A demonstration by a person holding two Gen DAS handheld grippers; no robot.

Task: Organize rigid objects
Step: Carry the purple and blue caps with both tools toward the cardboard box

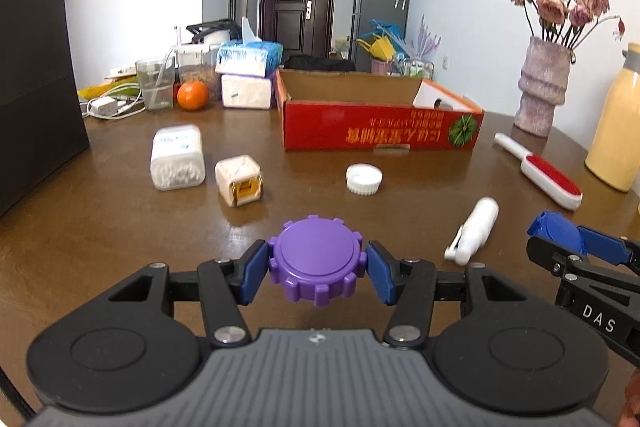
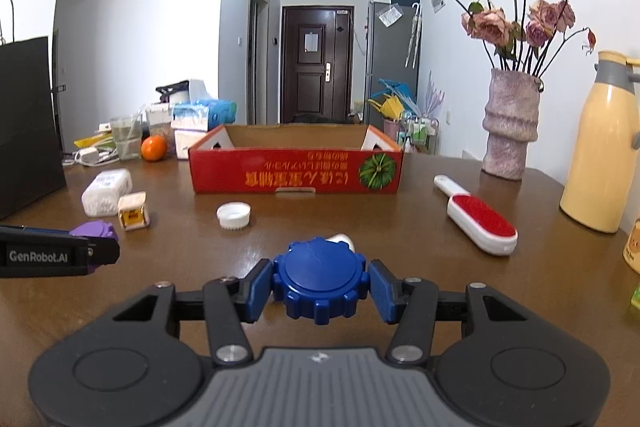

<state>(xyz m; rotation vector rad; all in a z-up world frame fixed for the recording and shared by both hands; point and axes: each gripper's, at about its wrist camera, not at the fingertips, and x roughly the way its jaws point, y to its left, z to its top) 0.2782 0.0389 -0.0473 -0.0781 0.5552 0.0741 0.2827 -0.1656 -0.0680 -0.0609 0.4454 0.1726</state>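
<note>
My left gripper (image 1: 317, 267) is shut on a purple toothed lid (image 1: 316, 259), held just above the brown table. The right gripper (image 2: 320, 287) is shut on a blue toothed lid (image 2: 320, 281); it also shows in the left wrist view as the blue lid (image 1: 560, 233) at the right edge. The purple lid (image 2: 96, 230) appears at the left of the right wrist view. An open red cardboard box (image 2: 296, 177) stands ahead, upside-down print on its front. A white lid (image 1: 364, 179), a white spray bottle (image 1: 476, 229), a cotton-swab box (image 1: 178, 157) and a small cream cube (image 1: 239, 179) lie on the table.
A red-and-white lint brush (image 2: 478, 219) lies right of the box. A vase of dried roses (image 2: 510, 123) and a yellow flask (image 2: 600, 147) stand at the right. A black paper bag (image 1: 36, 75) stands left; tissue packs, a glass and an orange (image 1: 193, 95) crowd the back left.
</note>
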